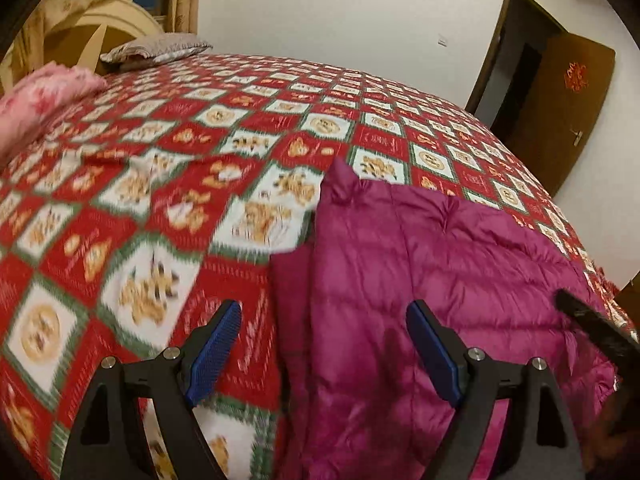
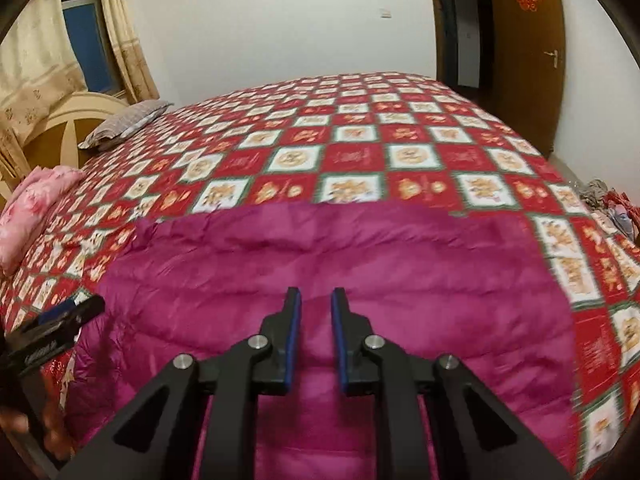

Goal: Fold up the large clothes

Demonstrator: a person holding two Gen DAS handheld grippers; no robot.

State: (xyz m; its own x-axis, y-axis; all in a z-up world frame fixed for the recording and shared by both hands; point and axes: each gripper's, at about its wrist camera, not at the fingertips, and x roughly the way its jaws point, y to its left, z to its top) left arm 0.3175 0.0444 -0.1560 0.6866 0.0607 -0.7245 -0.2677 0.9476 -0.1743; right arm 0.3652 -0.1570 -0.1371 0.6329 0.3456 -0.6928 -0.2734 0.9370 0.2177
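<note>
A magenta quilted down jacket (image 1: pixel 432 272) lies flat on a bed with a red, white and green patterned cover (image 1: pixel 160 184). My left gripper (image 1: pixel 324 316) is wide open and empty above the jacket's left edge. In the right wrist view the jacket (image 2: pixel 320 264) fills the near bed. My right gripper (image 2: pixel 316 300) hovers over its middle with the jaws a narrow gap apart, holding nothing. The left gripper shows at the left edge of the right wrist view (image 2: pixel 68 320). The right gripper's finger shows at the right edge of the left wrist view (image 1: pixel 592 324).
A pink pillow (image 1: pixel 44 96) and a grey pillow (image 1: pixel 156 48) lie at the bed's head by a cream headboard (image 2: pixel 72 120). A brown door (image 2: pixel 524 52) stands open at the far right. Loose clothes (image 2: pixel 612 204) lie at the bed's right edge.
</note>
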